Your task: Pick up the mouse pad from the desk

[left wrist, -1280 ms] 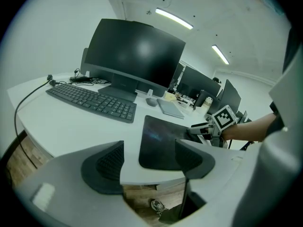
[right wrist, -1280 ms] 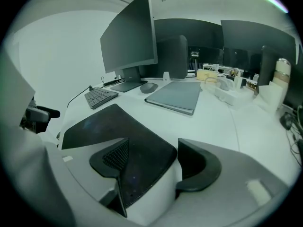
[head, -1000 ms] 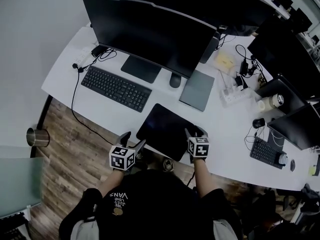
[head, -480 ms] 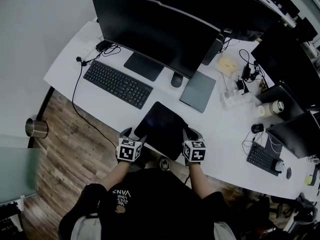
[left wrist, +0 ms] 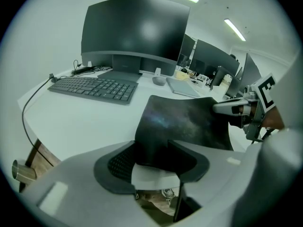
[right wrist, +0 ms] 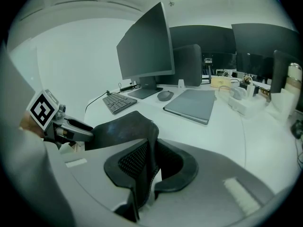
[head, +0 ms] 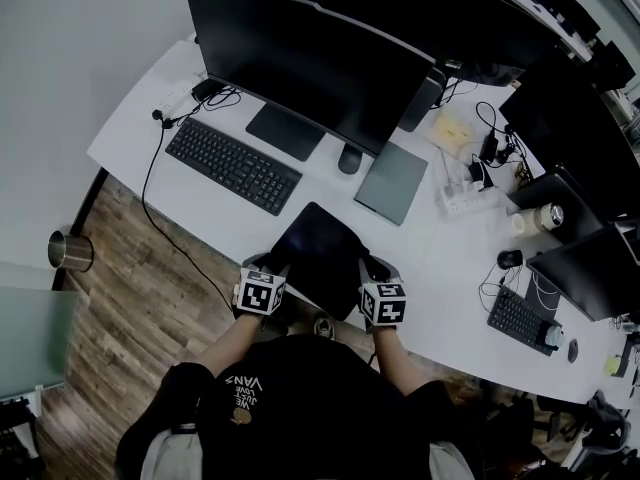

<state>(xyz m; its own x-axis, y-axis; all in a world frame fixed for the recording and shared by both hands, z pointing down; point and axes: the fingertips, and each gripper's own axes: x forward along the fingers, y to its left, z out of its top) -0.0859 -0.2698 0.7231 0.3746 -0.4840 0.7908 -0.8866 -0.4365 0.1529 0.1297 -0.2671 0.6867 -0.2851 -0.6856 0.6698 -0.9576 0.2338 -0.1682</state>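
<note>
- Head view alone takes in the whole white desk (head: 420, 238), with the big monitor (head: 310, 63) at the far side and the keyboard (head: 232, 165) to the left.
- It also places the dark mouse pad (head: 312, 253) at the desk's near edge, between both tongs.
- Left gripper view adds that the left gripper (head: 270, 265) is closing, the pad's near-left corner between its jaws, unpinched.
- Right gripper view shows the right gripper (head: 378, 266) pinching the pad's right edge, which curls upward.
</note>
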